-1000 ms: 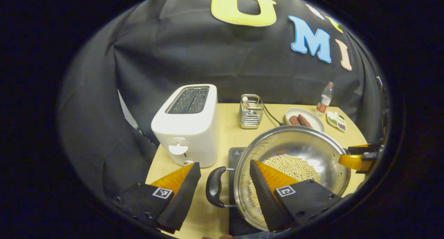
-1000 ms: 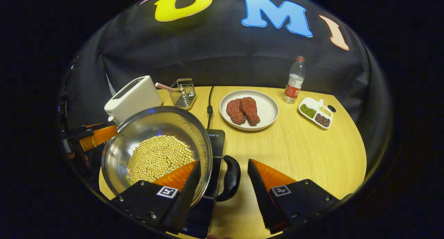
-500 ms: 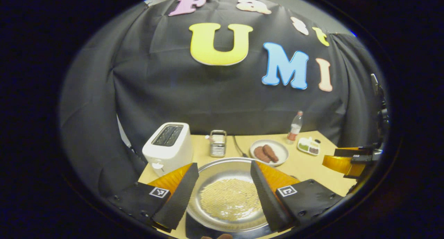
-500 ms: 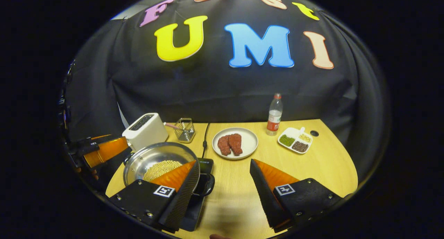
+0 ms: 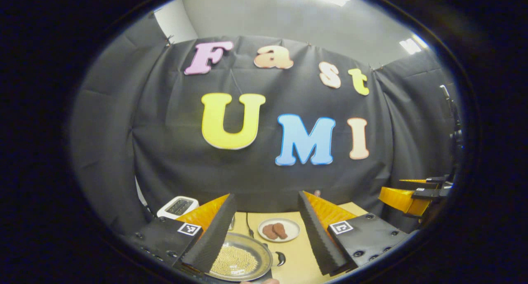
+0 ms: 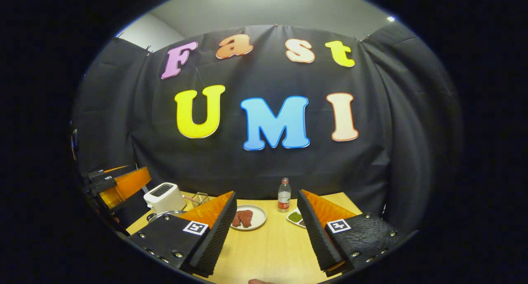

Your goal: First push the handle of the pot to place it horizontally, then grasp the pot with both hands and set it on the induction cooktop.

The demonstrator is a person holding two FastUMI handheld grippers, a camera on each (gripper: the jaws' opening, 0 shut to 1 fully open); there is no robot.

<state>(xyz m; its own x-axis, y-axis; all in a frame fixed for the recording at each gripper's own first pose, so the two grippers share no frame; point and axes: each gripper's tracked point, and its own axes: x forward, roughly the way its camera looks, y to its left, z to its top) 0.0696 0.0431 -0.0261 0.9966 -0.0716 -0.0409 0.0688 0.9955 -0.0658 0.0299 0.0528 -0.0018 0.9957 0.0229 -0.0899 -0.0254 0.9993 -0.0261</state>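
Both the left gripper and the right gripper hang wide apart and empty, high above the table. The pot of beans sits at the bottom centre of the left gripper view, apparently on the induction cooktop, though that is hard to see. Little can go wrong unless a gripper drops and knocks its handle; I count one pot, one toaster, one plate, one bottle.

Shiny metal pot on a matt wooden table.
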